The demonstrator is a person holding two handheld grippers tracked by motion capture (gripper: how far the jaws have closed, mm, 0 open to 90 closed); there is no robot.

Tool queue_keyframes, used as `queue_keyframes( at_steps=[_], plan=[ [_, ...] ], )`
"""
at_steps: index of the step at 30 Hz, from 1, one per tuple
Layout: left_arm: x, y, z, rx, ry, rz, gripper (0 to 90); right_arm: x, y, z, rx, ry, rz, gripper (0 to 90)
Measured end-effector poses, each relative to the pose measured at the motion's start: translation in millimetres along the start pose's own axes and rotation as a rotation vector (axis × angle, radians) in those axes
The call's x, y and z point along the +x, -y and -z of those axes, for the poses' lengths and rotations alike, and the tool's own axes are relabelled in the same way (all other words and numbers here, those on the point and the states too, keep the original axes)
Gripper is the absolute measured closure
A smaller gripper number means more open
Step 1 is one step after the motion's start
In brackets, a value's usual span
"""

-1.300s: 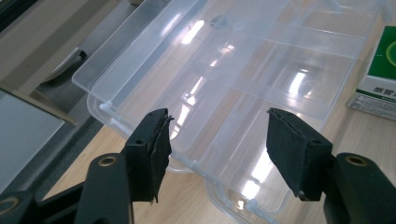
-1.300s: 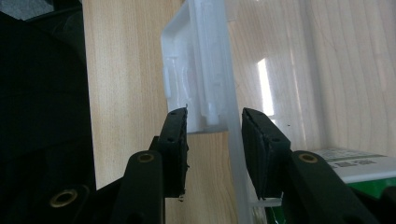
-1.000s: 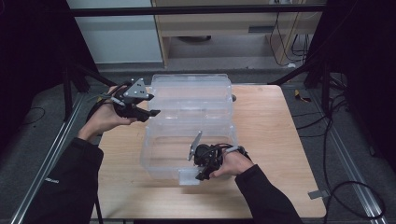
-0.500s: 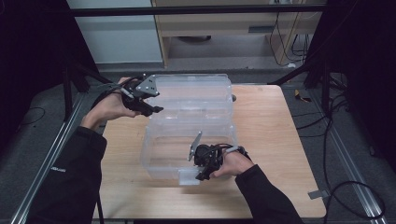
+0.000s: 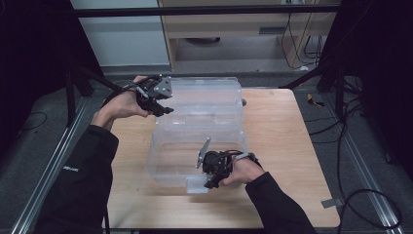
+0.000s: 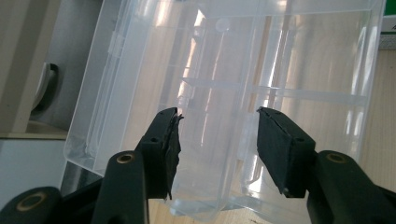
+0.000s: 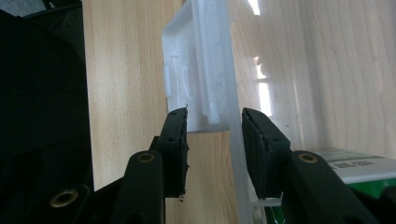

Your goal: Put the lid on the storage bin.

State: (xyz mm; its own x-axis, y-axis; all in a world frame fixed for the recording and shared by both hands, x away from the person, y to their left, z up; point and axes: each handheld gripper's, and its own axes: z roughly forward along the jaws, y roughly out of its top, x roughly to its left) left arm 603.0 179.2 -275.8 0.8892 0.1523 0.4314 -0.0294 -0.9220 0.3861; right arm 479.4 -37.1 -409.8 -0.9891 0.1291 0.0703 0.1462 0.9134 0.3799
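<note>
A clear plastic organiser box (image 5: 195, 151) lies open on the wooden table (image 5: 277, 131), its lid (image 5: 204, 97) tipped back at the far side. My left gripper (image 5: 165, 109) is at the lid's far left corner. In the left gripper view the gripper (image 6: 217, 126) has just been closing; the lid's wall (image 6: 219, 84) lies between and beyond the pads, which stand apart from it. My right gripper (image 5: 214, 173) is at the box's front edge. In the right gripper view the gripper (image 7: 215, 116) grips the white latch (image 7: 196, 79) and front wall.
A person's dark sleeves (image 5: 83, 175) come in from the bottom. Bare table lies right of the box. A green and white label (image 7: 355, 170) shows at the lower right in the right gripper view. Dark frame poles (image 5: 311, 73) and cables stand around the table.
My left gripper has moved right and away, up to the lid's far left corner, and its jaws have narrowed. The right gripper has stayed put at the latch.
</note>
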Motion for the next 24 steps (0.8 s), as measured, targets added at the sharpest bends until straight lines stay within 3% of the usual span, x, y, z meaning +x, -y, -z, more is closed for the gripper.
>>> queue_keyframes(
  at_steps=[13,24],
  plan=[
    [-1.4,-6.4,-24.3,0.071,0.041,-0.057,59.3,0.5,-0.1,0.0,0.000,-0.003,-0.010,62.3],
    [-0.5,-9.3,-32.5,0.062,0.087,-0.062,69.7,0.8,-0.3,0.5,0.011,-0.005,-0.017,62.4]
  ],
)
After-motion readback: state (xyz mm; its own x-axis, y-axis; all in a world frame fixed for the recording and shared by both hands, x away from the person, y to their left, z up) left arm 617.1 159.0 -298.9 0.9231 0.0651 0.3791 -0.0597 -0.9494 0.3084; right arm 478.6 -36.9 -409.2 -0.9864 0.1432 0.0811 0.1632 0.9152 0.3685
